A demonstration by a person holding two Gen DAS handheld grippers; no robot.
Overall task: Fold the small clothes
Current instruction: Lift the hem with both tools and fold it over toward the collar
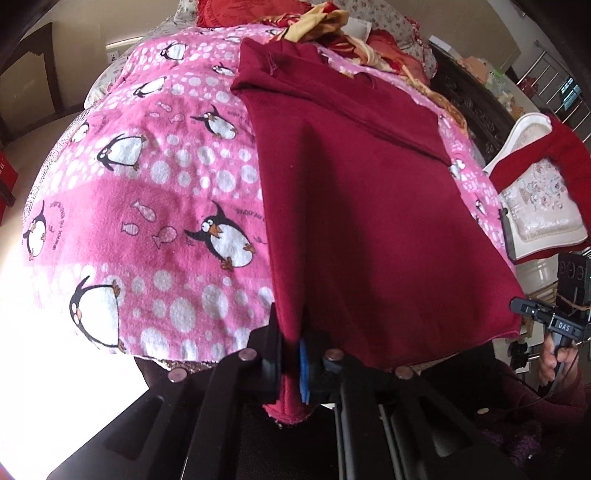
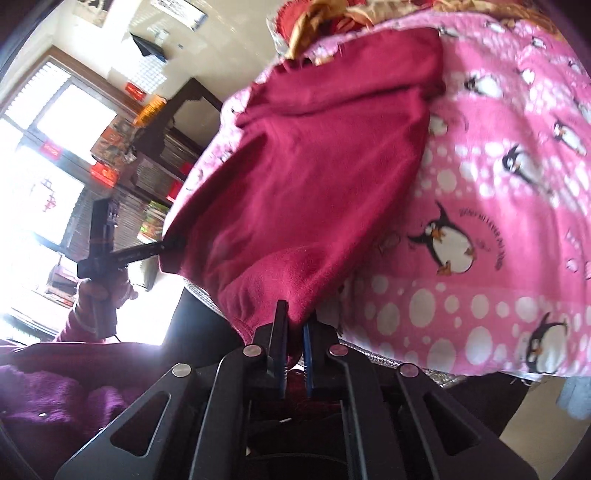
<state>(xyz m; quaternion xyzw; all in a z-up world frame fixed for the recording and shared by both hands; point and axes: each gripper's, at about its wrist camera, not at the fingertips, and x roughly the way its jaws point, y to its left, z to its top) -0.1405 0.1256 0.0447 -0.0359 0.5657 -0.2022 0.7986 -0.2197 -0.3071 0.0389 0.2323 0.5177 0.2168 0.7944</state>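
A dark red garment [image 1: 362, 192] lies stretched over a pink penguin blanket [image 1: 155, 177] on a bed. My left gripper [image 1: 293, 343] is shut on the garment's near left hem corner. My right gripper [image 2: 295, 325] is shut on the near right hem corner of the garment [image 2: 314, 166]. The right gripper also shows in the left wrist view [image 1: 517, 308] at the garment's corner, and the left gripper shows in the right wrist view [image 2: 173, 245] at the other corner. The hem is lifted off the bed's near edge between them.
A heap of red and yellow clothes [image 1: 325, 22] lies at the far end of the bed. A white cushioned chair [image 1: 543, 206] with a red garment [image 1: 565, 155] over it stands to the right. The pink blanket [image 2: 498, 184] fills the right wrist view's right side.
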